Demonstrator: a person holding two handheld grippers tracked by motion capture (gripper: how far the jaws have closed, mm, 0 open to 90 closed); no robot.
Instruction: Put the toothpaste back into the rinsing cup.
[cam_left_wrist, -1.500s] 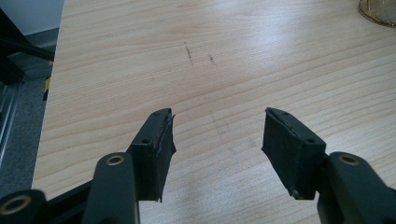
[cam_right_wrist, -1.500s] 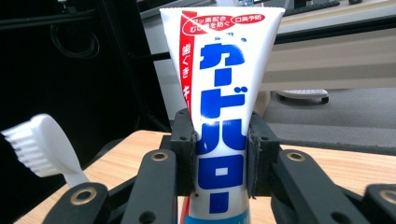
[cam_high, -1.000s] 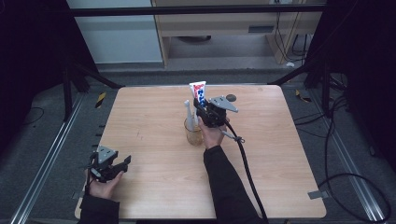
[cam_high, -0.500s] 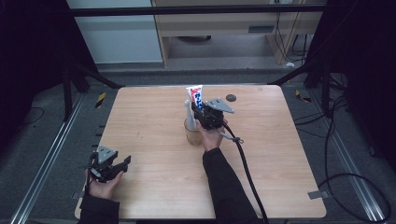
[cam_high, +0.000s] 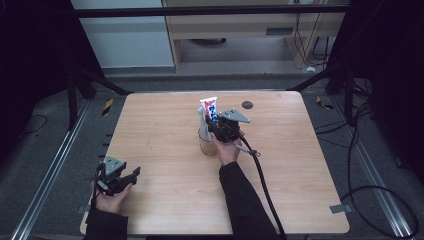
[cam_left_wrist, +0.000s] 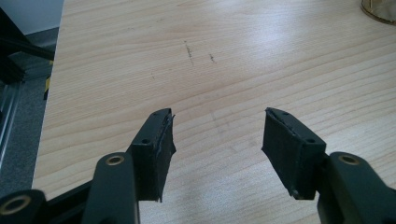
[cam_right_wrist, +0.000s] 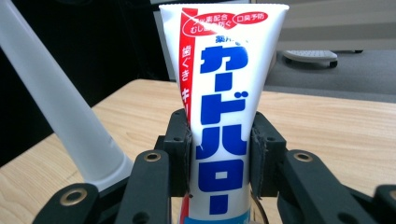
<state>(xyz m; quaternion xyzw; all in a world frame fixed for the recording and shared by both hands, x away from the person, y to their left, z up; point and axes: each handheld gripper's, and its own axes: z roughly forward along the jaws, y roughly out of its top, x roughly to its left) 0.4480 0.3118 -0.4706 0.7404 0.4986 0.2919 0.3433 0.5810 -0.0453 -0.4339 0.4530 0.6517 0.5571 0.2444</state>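
White toothpaste tube — blue lettering, red stripe — upright over the glass cup

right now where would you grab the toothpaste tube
Grip the tube across its flat middle, coming level from the near side, as the right hand-held gripper does. It stands upright in the cup, and the wide printed faces give the pads flat surfaces.

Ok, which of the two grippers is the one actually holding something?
The right gripper, by the cup at the table's middle: its jaws are shut on the toothpaste tube. The left gripper, near the front-left corner, is open with bare wood between its jaws.
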